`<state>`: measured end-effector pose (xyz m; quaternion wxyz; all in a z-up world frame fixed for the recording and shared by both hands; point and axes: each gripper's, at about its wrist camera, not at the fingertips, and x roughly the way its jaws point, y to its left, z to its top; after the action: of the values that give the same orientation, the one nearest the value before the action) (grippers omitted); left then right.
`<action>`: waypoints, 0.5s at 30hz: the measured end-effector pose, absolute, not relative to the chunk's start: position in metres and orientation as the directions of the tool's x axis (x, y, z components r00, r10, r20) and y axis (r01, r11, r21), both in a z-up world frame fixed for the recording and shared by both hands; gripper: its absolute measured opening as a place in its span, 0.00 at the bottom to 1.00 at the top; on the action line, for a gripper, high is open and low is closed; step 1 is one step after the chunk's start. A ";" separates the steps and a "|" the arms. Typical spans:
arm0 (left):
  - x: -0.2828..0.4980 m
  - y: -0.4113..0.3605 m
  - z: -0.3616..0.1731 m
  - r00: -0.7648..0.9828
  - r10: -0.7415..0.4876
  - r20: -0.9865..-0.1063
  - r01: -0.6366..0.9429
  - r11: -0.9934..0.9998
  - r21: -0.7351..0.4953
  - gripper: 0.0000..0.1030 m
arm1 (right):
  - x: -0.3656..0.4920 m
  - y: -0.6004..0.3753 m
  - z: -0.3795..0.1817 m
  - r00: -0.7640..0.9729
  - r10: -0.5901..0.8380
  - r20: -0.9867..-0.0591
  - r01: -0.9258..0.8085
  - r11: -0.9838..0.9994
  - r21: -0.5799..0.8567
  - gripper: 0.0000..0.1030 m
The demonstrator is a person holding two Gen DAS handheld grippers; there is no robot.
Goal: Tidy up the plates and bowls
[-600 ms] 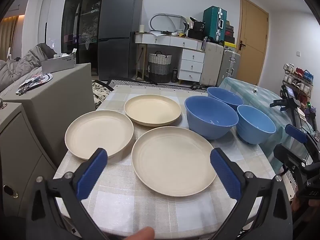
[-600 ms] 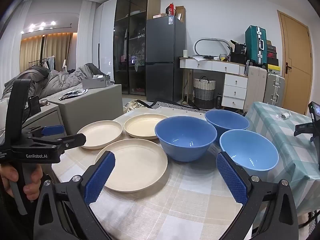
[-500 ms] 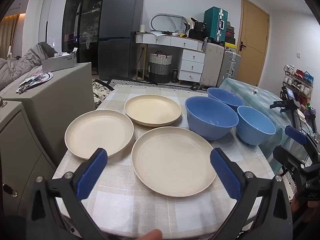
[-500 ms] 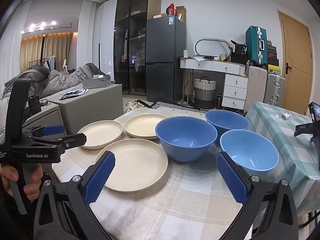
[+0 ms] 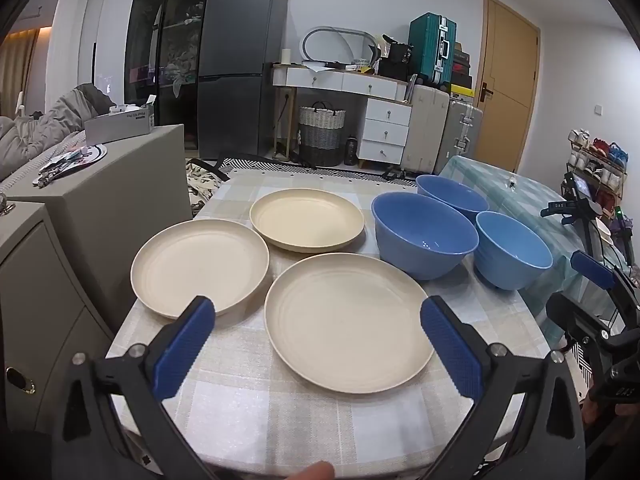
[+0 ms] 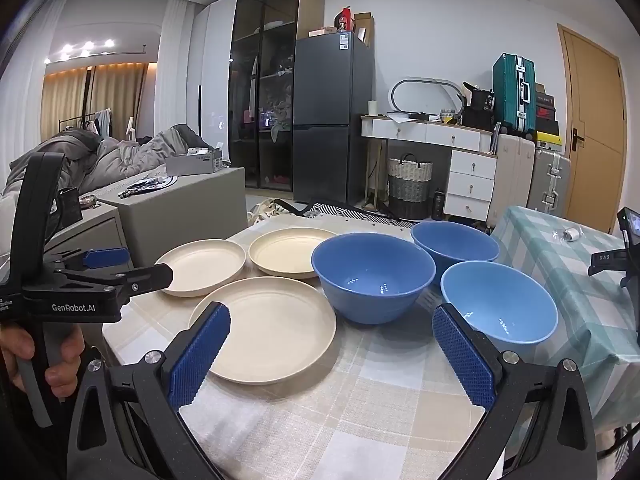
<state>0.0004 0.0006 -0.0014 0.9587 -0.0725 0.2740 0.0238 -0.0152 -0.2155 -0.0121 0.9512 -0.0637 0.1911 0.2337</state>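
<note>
Three cream plates lie apart on the checked tablecloth: a near plate (image 5: 346, 320) (image 6: 268, 330), a left plate (image 5: 200, 266) (image 6: 204, 266) and a far plate (image 5: 306, 218) (image 6: 288, 254). To their right stand three blue bowls: a large dark one (image 5: 424, 236) (image 6: 372, 272), a far one (image 5: 452, 196) (image 6: 454, 242) and a lighter near one (image 5: 512, 254) (image 6: 498, 300). My left gripper (image 5: 318, 346) hovers open above the table's near edge, framing the near plate. My right gripper (image 6: 330, 354) hangs open before the gap between the near plate and the light bowl. Neither holds anything.
A grey cabinet (image 5: 104, 196) stands close to the table's left edge. A second table with a green checked cloth (image 6: 580, 280) adjoins on the right. A person's hand (image 6: 24, 360) grips the left tool's handle. A fridge, dresser and suitcases line the far wall.
</note>
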 end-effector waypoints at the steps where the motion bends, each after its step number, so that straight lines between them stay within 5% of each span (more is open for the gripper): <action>1: 0.000 0.001 -0.001 0.849 0.006 -0.529 -0.086 0.988 -0.126 1.00 | -0.015 -0.216 -0.012 0.819 0.420 -0.392 -0.468 0.883 -0.033 1.00; 15: 0.000 0.001 -0.001 0.849 0.005 -0.529 -0.085 0.988 -0.127 1.00 | -0.015 -0.215 -0.012 0.820 0.417 -0.392 -0.467 0.883 -0.038 1.00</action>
<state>0.0003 0.0011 -0.0012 0.9587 -0.0727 0.2739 0.0234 -0.0150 -0.2154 -0.0123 0.9517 -0.0662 0.1897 0.2322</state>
